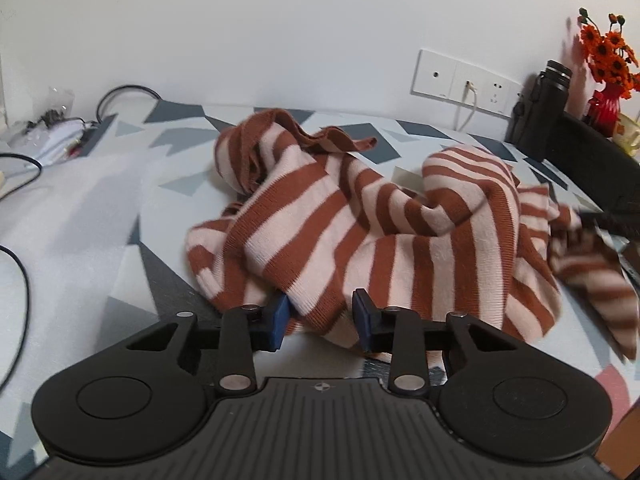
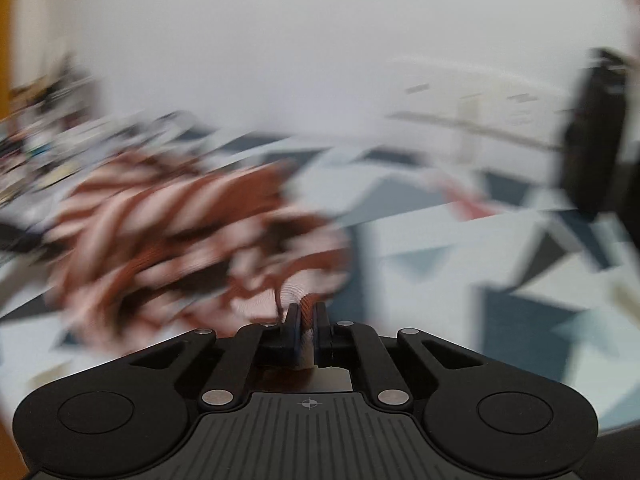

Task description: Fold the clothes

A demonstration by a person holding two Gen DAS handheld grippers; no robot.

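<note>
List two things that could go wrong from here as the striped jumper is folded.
1. The left claw straddles a thick fold of the crumpled brown-and-cream striped knit jumper; closing could trap several layers.
2. The right claw pinches only a narrow edge, and its view is blurred; the fabric may slip.

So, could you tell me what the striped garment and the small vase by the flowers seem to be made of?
The striped garment looks like a soft ribbed knit, perhaps cotton or acrylic: fine ribs run across its matte rust and pale pink bands. The red vase looks like glass or glazed ceramic, since it shines; I cannot tell which.
</note>
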